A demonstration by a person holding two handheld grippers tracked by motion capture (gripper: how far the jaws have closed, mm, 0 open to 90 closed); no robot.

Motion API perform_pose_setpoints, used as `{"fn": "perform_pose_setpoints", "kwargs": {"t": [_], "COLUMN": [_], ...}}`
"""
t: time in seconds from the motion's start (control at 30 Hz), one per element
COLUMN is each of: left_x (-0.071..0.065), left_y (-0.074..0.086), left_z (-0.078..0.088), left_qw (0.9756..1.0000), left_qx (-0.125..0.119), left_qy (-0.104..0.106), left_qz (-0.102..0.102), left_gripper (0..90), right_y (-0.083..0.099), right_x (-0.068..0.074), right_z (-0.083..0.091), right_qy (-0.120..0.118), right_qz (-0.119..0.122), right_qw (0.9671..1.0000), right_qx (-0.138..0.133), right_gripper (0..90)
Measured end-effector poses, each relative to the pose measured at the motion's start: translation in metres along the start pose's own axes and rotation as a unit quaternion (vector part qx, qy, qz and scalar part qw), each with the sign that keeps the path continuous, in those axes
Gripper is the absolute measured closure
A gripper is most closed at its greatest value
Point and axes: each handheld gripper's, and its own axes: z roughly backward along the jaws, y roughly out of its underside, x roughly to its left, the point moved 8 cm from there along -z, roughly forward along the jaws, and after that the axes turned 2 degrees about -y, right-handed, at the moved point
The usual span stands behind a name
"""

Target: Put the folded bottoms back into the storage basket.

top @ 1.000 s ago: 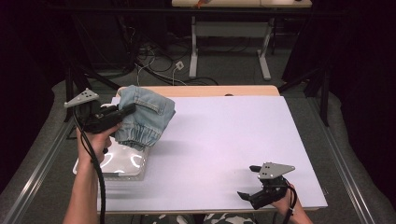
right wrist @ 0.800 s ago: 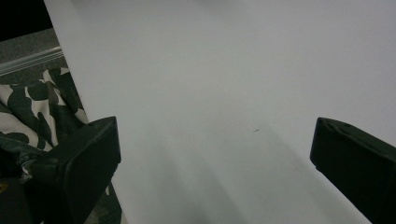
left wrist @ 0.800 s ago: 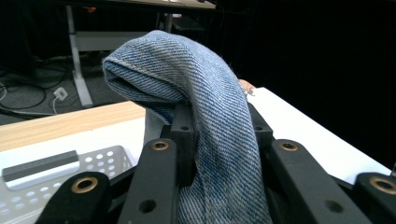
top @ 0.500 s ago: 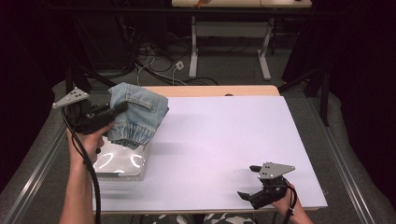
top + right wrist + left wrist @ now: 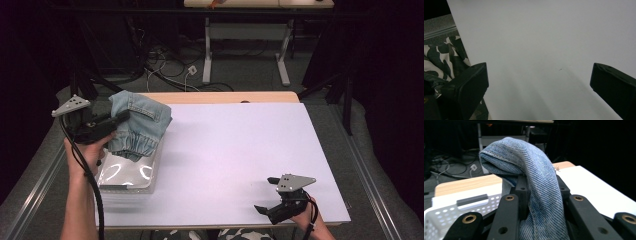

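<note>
Your left gripper [image 5: 539, 195] pinches folded, twill-woven denim [image 5: 142, 122] above the perforated white basket [image 5: 446, 216]; right gripper [image 5: 272, 200] jaws spread.

no readable text, label, brand or number anywhere — not on the denim, the basket, the table or the grippers.

Coarse denim garment [image 5: 534, 170] — perforated plastic basket [image 5: 454, 210]

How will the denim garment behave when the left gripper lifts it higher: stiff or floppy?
Probably floppy: the denim garment droops over the shut left gripper on both sides. Its loose end hangs toward the white basket, so it may drag or snag there.
</note>
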Motion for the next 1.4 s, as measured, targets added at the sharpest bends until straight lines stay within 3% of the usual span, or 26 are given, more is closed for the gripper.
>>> {"fn": "perform_pose_setpoints", "kwargs": {"t": [0.7, 1.4], "left_x": [0.026, 0.032], "left_y": [0.019, 0.029], "left_z": [-0.01, -0.018], "left_qw": [0.9969, 0.9948], "left_qx": [0.05, 0.078], "left_qy": [-0.06, -0.065], "left_qz": [0.005, 0.007], "left_gripper": [72.4, 72.5], "right_y": [0.001, 0.001], "right_x": [0.0, 0.0], "right_z": [-0.001, -0.001], "right_qy": [0.0, 0.0], "right_qz": [-0.001, -0.001], "right_qw": [1.0, 1.0], "right_qx": [0.003, 0.003], "right_gripper": [1.5, 1.5]}}
